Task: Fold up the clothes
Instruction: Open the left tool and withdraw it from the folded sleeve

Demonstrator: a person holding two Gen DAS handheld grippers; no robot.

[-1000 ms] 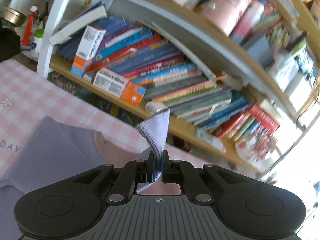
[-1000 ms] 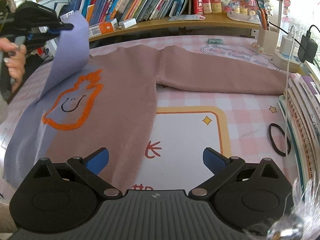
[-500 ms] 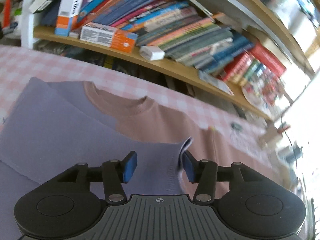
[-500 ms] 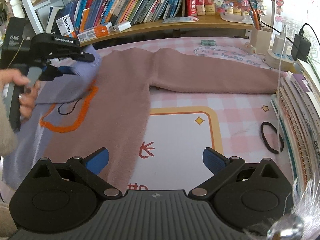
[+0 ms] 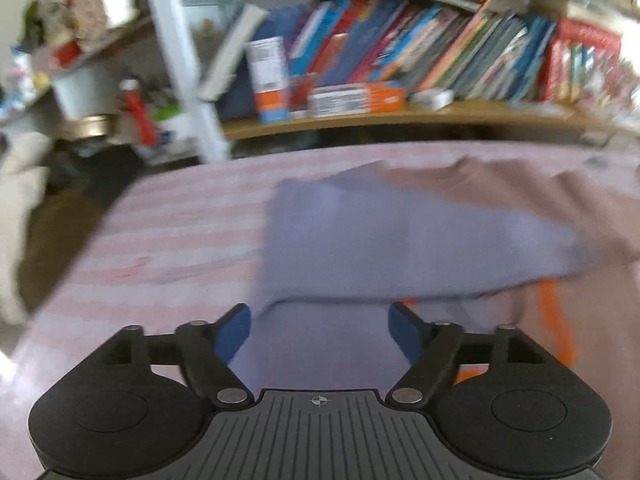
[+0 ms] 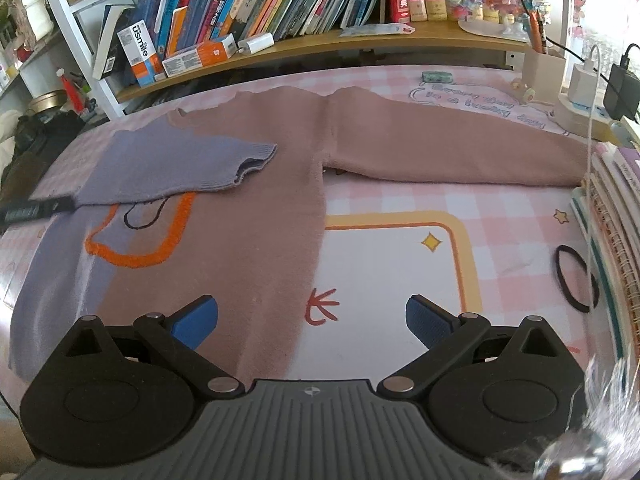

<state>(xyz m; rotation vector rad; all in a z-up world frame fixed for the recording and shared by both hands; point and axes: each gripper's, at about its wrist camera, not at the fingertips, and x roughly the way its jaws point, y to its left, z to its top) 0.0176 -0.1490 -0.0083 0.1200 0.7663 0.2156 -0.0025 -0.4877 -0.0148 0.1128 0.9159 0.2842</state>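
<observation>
- Sweater (image 6: pixel 256 208), mauve-and-lilac knit with orange outline: flat across table's left half; lilac sleeve (image 6: pixel 168 168) folded over chest.
- Left gripper (image 5: pixel 320 332): jaws opening, nothing between them.
- Right gripper (image 6: pixel 312 320): jaws apart, empty.
- Next, I'd pinch the mauve sleeve (image 6: pixel 448 148) at its cuff by the right edge, fold across squarely.

My right claw (image 6: pixel 312 322) hangs with jaws wide apart and nothing between them over the pink-and-lilac knitted sweater (image 6: pixel 256 216), spread flat on the pink checked table (image 6: pixel 440 200). Its lilac sleeve (image 6: pixel 176 168) lies folded across the chest; the pink sleeve (image 6: pixel 460 144) stretches right. A black hair tie (image 6: pixel 576 278) lies near stacked notebooks (image 6: pixel 616 232).
</observation>
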